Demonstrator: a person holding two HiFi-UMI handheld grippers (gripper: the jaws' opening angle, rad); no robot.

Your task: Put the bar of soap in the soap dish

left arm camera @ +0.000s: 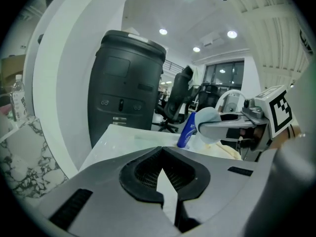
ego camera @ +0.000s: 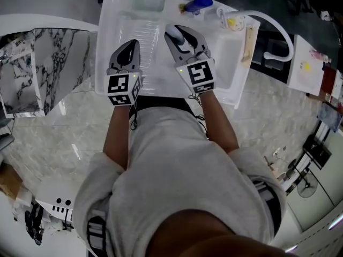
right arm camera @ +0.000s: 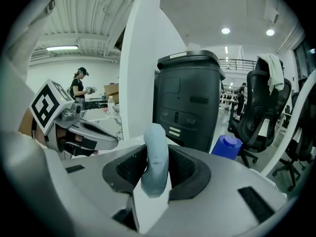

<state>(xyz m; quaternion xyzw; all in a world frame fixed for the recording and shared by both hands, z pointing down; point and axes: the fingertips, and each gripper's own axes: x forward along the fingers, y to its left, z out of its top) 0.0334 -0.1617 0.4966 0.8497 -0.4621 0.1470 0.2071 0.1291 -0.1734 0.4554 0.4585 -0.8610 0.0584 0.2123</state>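
A pale blue bar of soap (right arm camera: 154,154) stands on edge between the jaws of my right gripper (right arm camera: 156,174), which is shut on it. In the head view that gripper (ego camera: 177,35) hovers over the middle of the white basin top (ego camera: 115,15). The soap's end (ego camera: 173,32) shows at its tips. A clear rectangular soap dish (ego camera: 148,4) lies at the basin's far edge, beyond both grippers. My left gripper (ego camera: 129,48) is beside the right one, to its left, shut with nothing held. From the left gripper view (left arm camera: 160,152) the held soap (left arm camera: 211,124) shows at right.
A blue bottle (ego camera: 198,4) lies right of the dish, then a cup (ego camera: 234,21), a wooden brush (ego camera: 249,40) and a white curved faucet (ego camera: 276,28). A tall black bin (right arm camera: 190,100) and office chairs stand beyond. A marble slab (ego camera: 51,63) sits at left.
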